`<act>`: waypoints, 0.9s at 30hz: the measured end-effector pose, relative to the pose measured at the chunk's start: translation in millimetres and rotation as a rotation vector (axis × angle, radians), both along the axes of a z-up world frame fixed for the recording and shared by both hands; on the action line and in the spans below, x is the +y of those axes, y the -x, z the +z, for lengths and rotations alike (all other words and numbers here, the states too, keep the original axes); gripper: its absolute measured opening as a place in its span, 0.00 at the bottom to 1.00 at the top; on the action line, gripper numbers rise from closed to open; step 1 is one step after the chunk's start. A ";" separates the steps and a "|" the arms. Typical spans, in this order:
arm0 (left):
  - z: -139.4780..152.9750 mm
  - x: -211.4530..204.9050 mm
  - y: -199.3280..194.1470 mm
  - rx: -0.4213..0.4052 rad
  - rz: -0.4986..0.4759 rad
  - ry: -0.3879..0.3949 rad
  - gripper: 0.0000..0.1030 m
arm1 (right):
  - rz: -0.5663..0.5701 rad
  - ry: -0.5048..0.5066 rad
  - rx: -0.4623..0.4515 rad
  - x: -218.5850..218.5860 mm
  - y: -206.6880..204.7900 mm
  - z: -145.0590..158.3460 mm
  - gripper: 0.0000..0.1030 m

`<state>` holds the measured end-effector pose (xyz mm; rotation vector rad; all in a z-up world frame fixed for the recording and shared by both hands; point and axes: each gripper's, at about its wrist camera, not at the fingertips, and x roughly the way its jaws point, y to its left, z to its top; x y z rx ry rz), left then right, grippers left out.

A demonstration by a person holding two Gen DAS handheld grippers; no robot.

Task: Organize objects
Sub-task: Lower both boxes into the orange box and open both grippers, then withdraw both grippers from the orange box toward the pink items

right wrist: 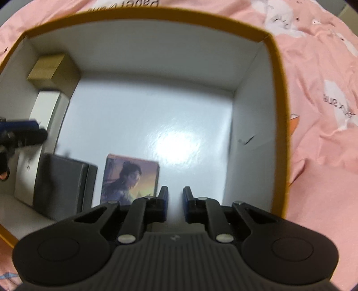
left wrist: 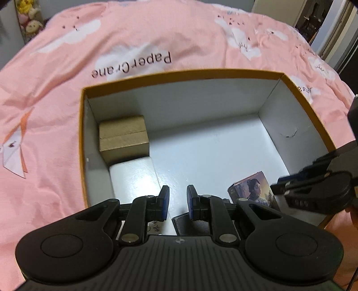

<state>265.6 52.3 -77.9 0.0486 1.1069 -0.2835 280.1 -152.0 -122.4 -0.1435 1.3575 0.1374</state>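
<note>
An open cardboard box (left wrist: pixel 290 87) with white inside walls and an orange rim lies on a pink bed cover. Inside, a brown carton (left wrist: pixel 124 138) sits in the far left corner, a white box (left wrist: pixel 134 176) lies in front of it, a dark grey box (left wrist: pixel 197 226) lies near the front, and a small picture box (left wrist: pixel 255 189) with a woman's portrait stands at the front right. My left gripper (left wrist: pixel 177 201) is open and empty above the front of the box. My right gripper (right wrist: pixel 175 202) is open and empty just right of the picture box (right wrist: pixel 131 181); it also shows in the left wrist view (left wrist: pixel 282 185).
The box rim (right wrist: pixel 279 94) surrounds both grippers. The pink bed cover (left wrist: pixel 156 38) with white clouds spreads all around. Soft toys (left wrist: pixel 29 15) stand at the far left. A dark doorway (left wrist: pixel 320 18) is at the far right. The left gripper's fingers (right wrist: pixel 20 132) reach in from the left.
</note>
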 end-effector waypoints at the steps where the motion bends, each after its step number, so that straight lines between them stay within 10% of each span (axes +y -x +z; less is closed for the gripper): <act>1: -0.3 -1.8 1.5 -0.005 0.002 0.000 0.19 | 0.009 -0.006 0.004 2.0 1.0 -0.3 0.07; 16: 10.0 1.2 12.4 -0.037 0.023 0.048 0.19 | 0.032 -0.061 0.051 8.9 11.4 -3.2 0.01; 27: 82.0 1.9 91.2 -0.298 -0.010 0.115 0.30 | 0.023 -0.168 -0.353 -4.3 91.1 101.4 0.07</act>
